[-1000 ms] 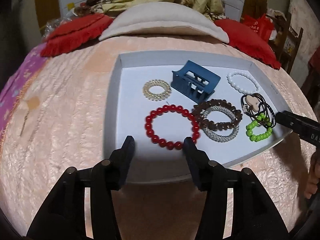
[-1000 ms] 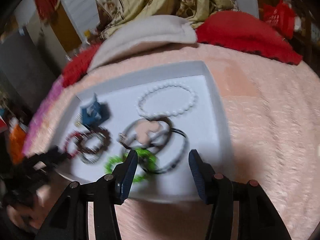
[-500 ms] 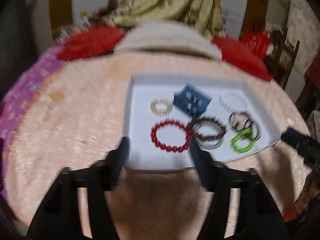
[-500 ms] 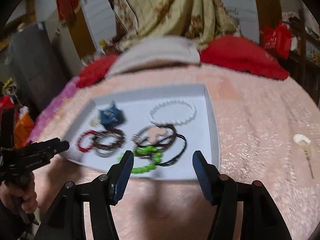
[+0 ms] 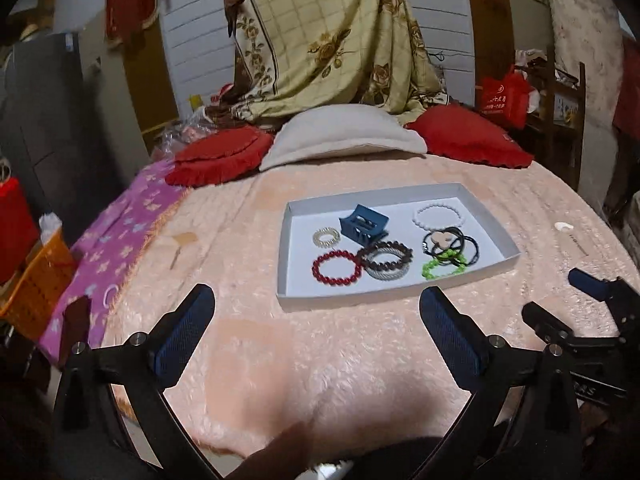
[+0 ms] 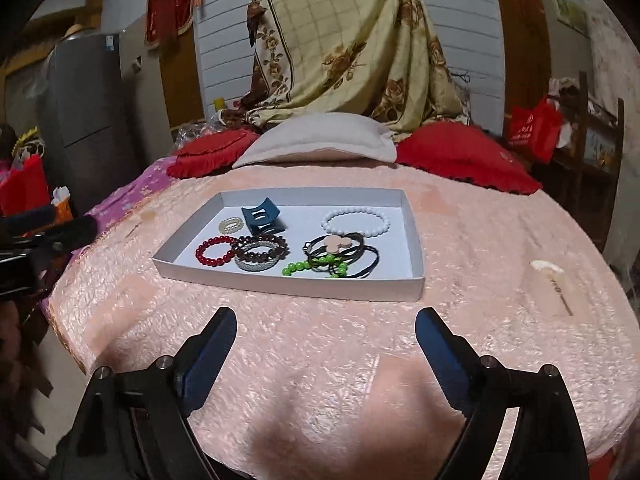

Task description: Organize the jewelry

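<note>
Both claws, left [image 5: 316, 316] and right [image 6: 325, 338], empty, spreading, jewelry tray [image 6: 412, 236] apparently well beyond.

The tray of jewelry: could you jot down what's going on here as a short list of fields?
Tray: white tray on pink bedspread
Contents: red bracelet, white bracelet, green beads, blue clip
Left gripper: opening, nothing between its jaws
Right gripper: opening, nothing between its jaws
Position: both short of the tray
</note>
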`<move>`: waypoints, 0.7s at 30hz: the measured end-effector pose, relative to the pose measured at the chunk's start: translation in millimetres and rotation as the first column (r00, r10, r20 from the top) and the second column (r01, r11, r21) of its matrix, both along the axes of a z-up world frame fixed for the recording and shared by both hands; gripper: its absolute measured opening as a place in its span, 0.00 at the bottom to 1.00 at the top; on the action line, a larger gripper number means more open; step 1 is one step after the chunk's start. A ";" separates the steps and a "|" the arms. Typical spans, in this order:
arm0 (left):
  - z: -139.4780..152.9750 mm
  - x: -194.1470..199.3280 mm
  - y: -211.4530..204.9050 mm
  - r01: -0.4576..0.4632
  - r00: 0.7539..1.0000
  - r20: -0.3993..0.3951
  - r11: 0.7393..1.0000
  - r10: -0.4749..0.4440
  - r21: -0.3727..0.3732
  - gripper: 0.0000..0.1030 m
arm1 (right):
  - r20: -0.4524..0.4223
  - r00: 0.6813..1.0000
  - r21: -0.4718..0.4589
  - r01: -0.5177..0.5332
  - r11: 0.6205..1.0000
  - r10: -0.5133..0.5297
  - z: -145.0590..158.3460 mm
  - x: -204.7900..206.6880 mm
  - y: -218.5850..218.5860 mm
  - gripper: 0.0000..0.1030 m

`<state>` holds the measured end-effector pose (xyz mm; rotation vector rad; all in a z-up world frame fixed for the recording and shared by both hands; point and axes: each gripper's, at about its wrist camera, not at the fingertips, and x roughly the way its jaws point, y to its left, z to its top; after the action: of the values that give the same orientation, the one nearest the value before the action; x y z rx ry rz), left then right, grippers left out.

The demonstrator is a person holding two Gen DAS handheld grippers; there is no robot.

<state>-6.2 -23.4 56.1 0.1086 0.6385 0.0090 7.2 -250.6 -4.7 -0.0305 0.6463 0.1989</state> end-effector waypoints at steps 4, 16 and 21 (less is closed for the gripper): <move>-0.5 -0.5 5.3 0.013 0.998 -0.061 0.996 -0.019 -0.085 1.00 | -0.017 0.999 0.020 0.036 0.999 -0.035 -4.1 -1.3 -11.7 0.87; -13.0 0.2 -17.1 0.020 0.991 -0.135 1.000 -0.020 0.001 1.00 | -0.032 0.999 -0.002 0.020 1.000 -0.020 -9.7 3.6 -4.5 0.87; -16.6 0.5 -18.0 0.028 0.990 -0.141 1.000 -0.028 -0.001 1.00 | -0.030 0.999 -0.005 0.013 1.000 -0.013 -9.8 3.2 -2.6 0.87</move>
<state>-5.6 -41.5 39.4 0.1194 0.7779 -0.0255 10.4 -253.2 -14.5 -0.0280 0.6771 0.1856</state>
